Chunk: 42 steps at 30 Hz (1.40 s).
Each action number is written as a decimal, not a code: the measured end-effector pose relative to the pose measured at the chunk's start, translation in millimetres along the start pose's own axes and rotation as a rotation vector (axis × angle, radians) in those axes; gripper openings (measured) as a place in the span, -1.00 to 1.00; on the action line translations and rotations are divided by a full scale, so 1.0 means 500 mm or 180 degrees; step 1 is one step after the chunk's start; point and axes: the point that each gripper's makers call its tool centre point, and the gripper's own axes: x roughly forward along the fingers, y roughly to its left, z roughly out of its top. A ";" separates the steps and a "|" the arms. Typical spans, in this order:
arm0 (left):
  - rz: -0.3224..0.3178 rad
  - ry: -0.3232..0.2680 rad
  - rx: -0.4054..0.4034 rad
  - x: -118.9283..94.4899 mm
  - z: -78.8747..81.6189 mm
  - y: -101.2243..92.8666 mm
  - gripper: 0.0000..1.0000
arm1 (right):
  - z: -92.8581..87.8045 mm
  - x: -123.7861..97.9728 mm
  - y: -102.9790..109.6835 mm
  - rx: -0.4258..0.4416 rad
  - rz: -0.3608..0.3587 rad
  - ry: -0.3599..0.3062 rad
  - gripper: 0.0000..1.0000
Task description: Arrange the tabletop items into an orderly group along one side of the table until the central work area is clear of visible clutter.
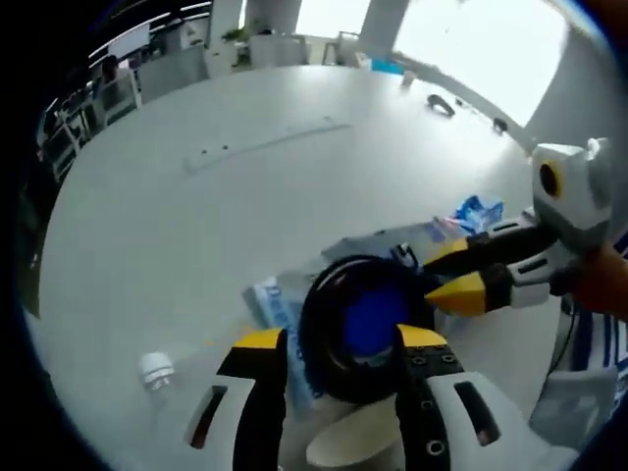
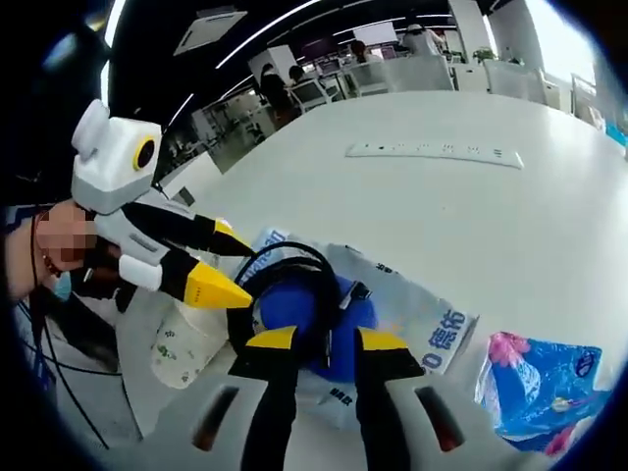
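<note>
A black hoop with a blue middle (image 1: pixel 371 319), perhaps headphones, lies on a white bag with blue print (image 1: pixel 275 309). My left gripper (image 1: pixel 340 338) is open, its yellow-tipped jaws flanking the hoop's near side. From the right, my right gripper (image 1: pixel 453 276) reaches in, its tips pinched at the hoop's right edge. In the right gripper view the blue body (image 2: pixel 294 304) and its black band sit between my right gripper (image 2: pixel 330 340), which is shut on it. The left gripper (image 2: pixel 224 263) enters from the left, tips at the band, above a paper cup (image 2: pixel 182 343).
A blue tissue packet (image 2: pixel 540 383) lies to the right of the bag (image 2: pixel 432 324), seen also as the packet (image 1: pixel 478 209). A small white cap (image 1: pixel 155 370) sits alone at left. A long power strip (image 2: pixel 432 150) lies far across the white table (image 1: pixel 196 226). Desks and people stand beyond.
</note>
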 end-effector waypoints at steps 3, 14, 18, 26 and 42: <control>0.0007 0.0016 -0.0001 0.004 0.000 0.001 -0.25 | 0.001 0.001 -0.001 0.0006 0.0005 -0.0003 -0.63; 0.0030 0.0158 0.0043 0.018 -0.010 -0.001 -0.39 | -0.007 0.010 0.001 0.0069 0.0031 0.0057 -0.70; 0.0073 0.0192 0.0052 0.020 -0.013 0.004 -0.50 | -0.003 0.012 0.006 0.0063 0.0054 0.0042 -0.80; 0.0186 0.0223 0.0024 0.019 -0.016 0.025 -0.76 | 0.003 0.016 0.004 0.0110 0.0026 0.0013 -0.84; 0.0144 0.0216 -0.0056 0.020 -0.019 0.022 -0.84 | -0.002 0.018 0.007 0.0105 0.0068 0.0054 -0.81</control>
